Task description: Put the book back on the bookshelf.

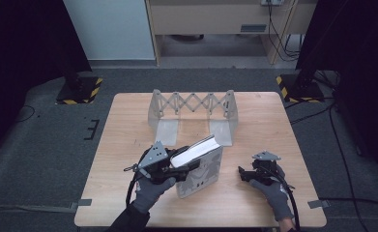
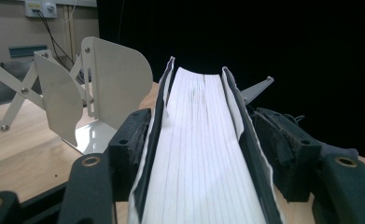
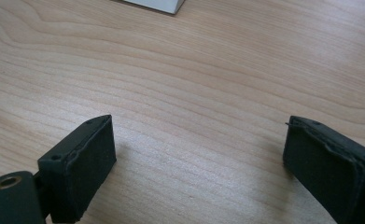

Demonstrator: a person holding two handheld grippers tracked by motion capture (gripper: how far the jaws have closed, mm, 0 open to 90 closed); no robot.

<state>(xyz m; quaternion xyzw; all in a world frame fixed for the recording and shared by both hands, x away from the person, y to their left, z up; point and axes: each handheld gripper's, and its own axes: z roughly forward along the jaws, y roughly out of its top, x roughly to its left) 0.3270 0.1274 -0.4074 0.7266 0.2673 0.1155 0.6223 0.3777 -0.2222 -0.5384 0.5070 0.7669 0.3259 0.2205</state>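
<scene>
Here, your book [image 1: 199, 162] stands tilted on the near middle of the counter [image 1: 254, 116], page edges upward, with your left gripper [image 1: 184, 169] clamped on it. The left gripper view shows what the high view cannot: both pads [image 2: 132, 140] pressing the covers, white pages between (the covers flare at the top). Behind it stands the metal expanding book rack [image 1: 192, 113], well apart. Your right gripper [image 1: 242, 174] rests near the book's right side, and its own view shows jaws wide apart over bare wood.
</scene>
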